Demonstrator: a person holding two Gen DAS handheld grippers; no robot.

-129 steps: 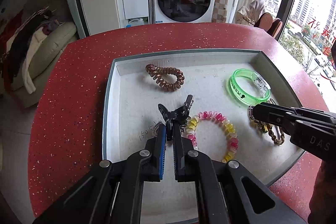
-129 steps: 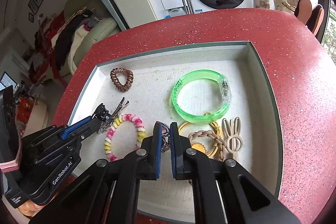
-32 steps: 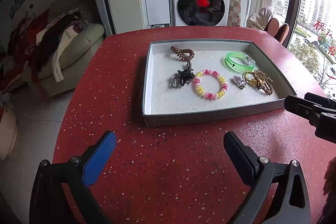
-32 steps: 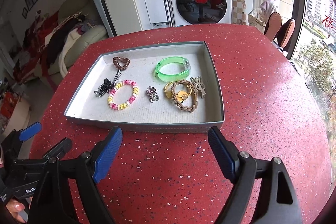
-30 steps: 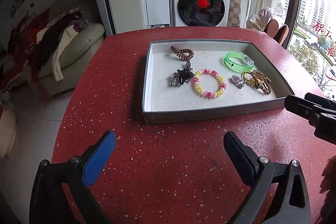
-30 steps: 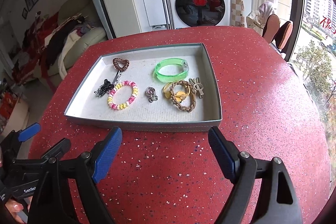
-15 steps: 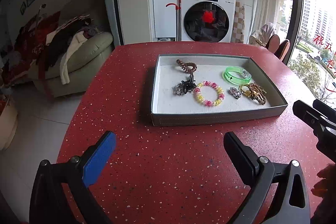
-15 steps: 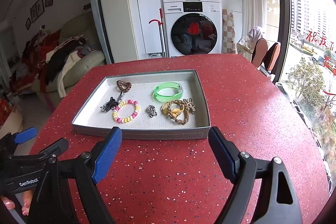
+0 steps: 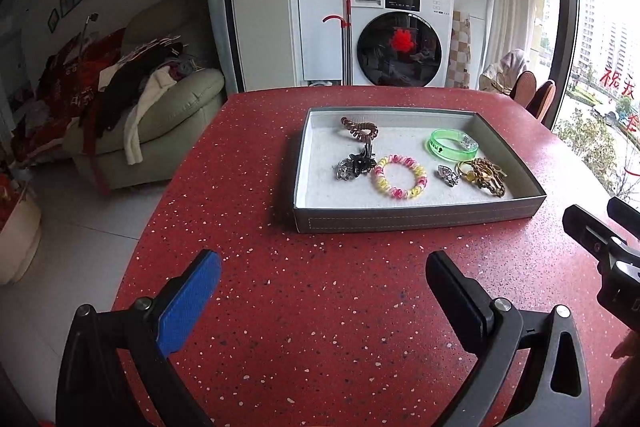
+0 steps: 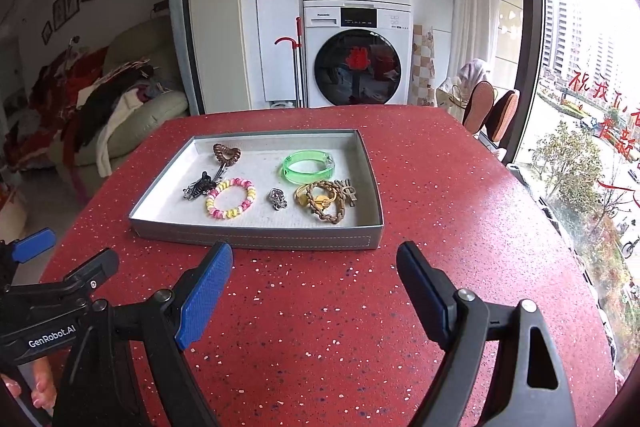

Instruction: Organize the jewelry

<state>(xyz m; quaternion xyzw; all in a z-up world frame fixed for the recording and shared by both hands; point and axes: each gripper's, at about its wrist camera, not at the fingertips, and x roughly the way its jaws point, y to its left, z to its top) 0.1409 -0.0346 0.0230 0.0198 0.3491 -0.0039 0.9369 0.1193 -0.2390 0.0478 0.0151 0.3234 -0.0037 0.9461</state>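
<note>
Left gripper (image 9: pixel 323 277) jaws wide apart, empty, right gripper (image 10: pixel 315 273) likewise, both short of tray (image 10: pixel 256 237)

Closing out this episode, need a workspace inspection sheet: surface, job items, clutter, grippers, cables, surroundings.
Surface: red speckled round table, bare around the tray.
Job's things: grey shallow rectangular tray holds brown spiral hair tie, black claw clip, pink-and-yellow coil bracelet, small silver charm, translucent green bangle, tangled gold and braided pieces.
Clutter: nothing seen on the table outside the tray.
Grippers: left gripper and right gripper both open, empty, short of the tray.
Cables: nothing seen.
Surroundings: stacked white washer and dryer, clothes-piled green sofa, window.
</note>
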